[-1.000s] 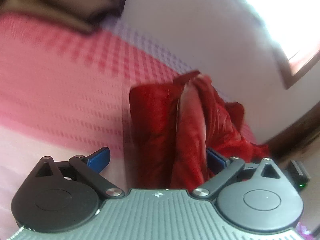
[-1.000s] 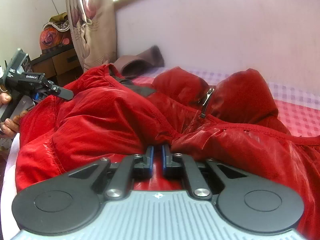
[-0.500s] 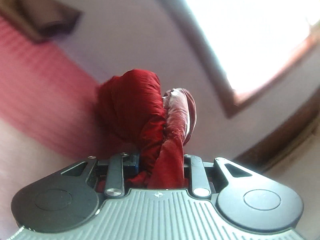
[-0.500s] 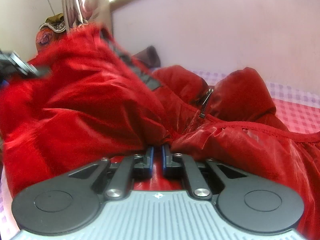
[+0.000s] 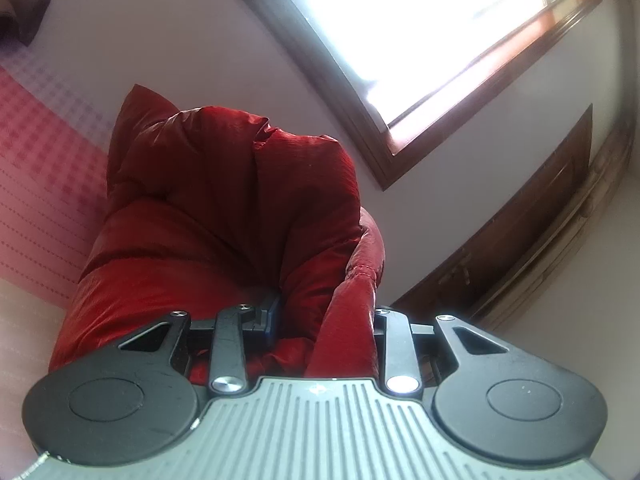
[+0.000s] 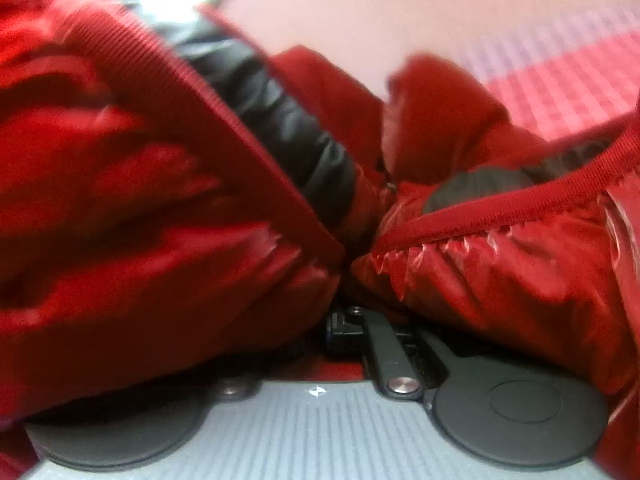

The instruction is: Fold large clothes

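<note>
Holding the red jacket (image 5: 224,216) bunched and lifted, I judge the fold barely begun. My left gripper (image 5: 320,320), whose jaws have just been closing, pinches a fat wad of it at centre frame; my right gripper (image 6: 340,320) clamps a hem, fabric crowding the view. The checked bedspread (image 5: 44,160) at left offers open room.

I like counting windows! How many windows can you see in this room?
1: a bright wood-framed window in the pale wall, above and right of the shiny red puffy jacket. Others may be out of view.
</note>
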Available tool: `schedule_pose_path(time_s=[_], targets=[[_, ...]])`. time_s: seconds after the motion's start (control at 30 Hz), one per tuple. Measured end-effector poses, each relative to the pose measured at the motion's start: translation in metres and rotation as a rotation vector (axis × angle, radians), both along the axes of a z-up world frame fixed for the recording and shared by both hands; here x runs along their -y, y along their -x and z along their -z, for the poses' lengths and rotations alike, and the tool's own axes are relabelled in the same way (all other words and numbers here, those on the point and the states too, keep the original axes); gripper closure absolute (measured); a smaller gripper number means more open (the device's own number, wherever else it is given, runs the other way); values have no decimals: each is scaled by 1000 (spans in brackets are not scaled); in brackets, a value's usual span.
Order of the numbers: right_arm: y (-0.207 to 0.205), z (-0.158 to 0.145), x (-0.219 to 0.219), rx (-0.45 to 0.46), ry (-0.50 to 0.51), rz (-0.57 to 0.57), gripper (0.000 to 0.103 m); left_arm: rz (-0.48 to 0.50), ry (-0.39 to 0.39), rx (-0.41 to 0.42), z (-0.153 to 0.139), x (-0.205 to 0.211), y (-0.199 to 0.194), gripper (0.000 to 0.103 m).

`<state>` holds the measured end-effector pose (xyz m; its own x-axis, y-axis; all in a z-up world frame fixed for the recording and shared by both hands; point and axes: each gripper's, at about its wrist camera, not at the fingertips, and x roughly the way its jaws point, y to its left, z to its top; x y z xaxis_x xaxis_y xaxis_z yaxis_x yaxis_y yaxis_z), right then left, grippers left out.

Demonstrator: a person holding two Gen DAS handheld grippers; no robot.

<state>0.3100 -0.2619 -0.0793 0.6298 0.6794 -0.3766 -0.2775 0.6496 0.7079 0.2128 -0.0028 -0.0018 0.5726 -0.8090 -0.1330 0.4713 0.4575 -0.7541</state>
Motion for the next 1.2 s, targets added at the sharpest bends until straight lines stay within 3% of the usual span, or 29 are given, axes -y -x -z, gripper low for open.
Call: schedule_pose_path(time_s=[0.1,0.17,0.23,0.3,0.5,0.6,0.67,0.7,0.77,0.83,0.93,1.03,1.1,1.13,1.2], targets=[[29,-13,19,32,35,29,92,-1,-40,26,-5,6,4,71],[57,-18,40,88,39,65,79,7,-58,38,-4,4,9,71],[74,-10,66,96,-5,97,72,23,-84,57,-2,20,12,71],[84,4,89,76,-90,124,72,39,-108,73,1,36,15,71],[100,43,145,5,-504,191,72,54,-232,178,10,93,29,71],[113,41,170,-7,-560,224,65,19,-302,241,11,112,42,69],[126,30,184,18,-536,236,42,5,-337,264,13,123,49,69],[130,21,189,35,-536,238,37,-1,-356,270,13,128,52,69],[136,5,199,74,-542,244,10,-15,-389,288,14,137,57,69],[144,-14,203,85,-503,246,2,-27,-432,312,15,146,61,69],[138,-38,184,50,-376,191,2,-35,-467,333,14,161,63,65],[128,-58,149,49,-139,170,5,-45,-472,362,17,165,69,57],[126,-65,126,91,82,160,50,-27,-452,358,12,155,72,34],[125,-67,121,108,163,162,65,-24,-423,347,8,147,71,30],[127,-68,125,117,206,168,73,-23,-374,336,-5,125,79,8]])
